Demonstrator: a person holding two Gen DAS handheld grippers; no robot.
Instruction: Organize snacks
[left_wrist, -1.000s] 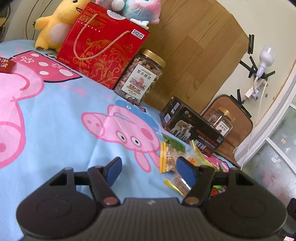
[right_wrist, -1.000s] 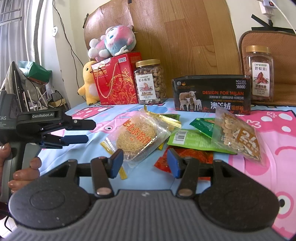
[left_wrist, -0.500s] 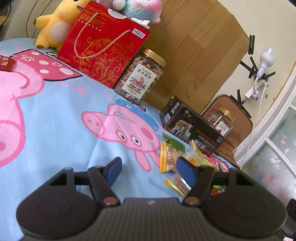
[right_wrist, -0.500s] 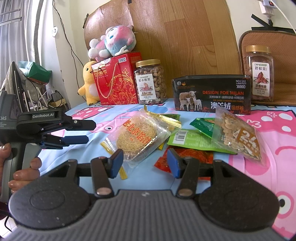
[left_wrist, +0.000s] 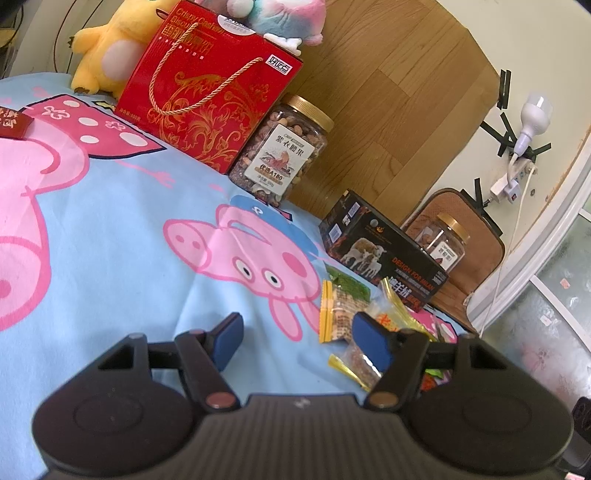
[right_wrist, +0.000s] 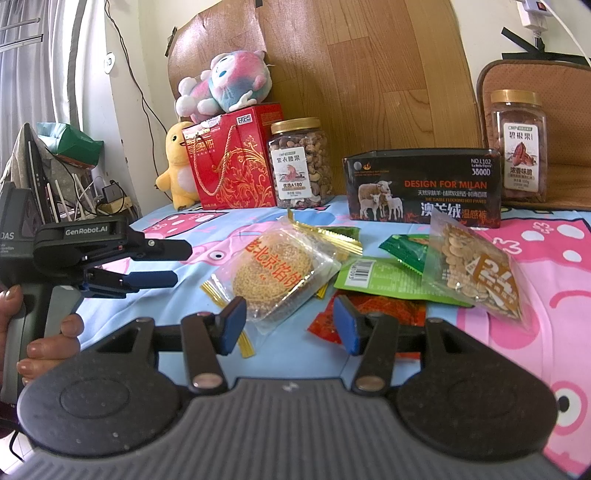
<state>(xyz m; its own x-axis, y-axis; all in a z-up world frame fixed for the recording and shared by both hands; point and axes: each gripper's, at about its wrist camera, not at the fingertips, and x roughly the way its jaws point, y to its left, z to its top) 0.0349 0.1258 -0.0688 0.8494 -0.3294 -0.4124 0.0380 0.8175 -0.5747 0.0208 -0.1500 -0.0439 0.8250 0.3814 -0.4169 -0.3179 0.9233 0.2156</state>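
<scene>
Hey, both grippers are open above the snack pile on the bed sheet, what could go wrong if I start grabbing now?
The clear pastry packet overlaps the green packet and other wrappers, so the right gripper might pinch two at once. The seed bag is propped tilted and may slide if its neighbours get dragged. The left gripper hangs beside the pile; crinkly wrappers could slip from its pads.

Cartoon-pig sheet (right_wrist: 554, 280), perhaps a bed, snack packets (right_wrist: 280, 273), jars (right_wrist: 300, 162), boxes (right_wrist: 421, 188)
</scene>
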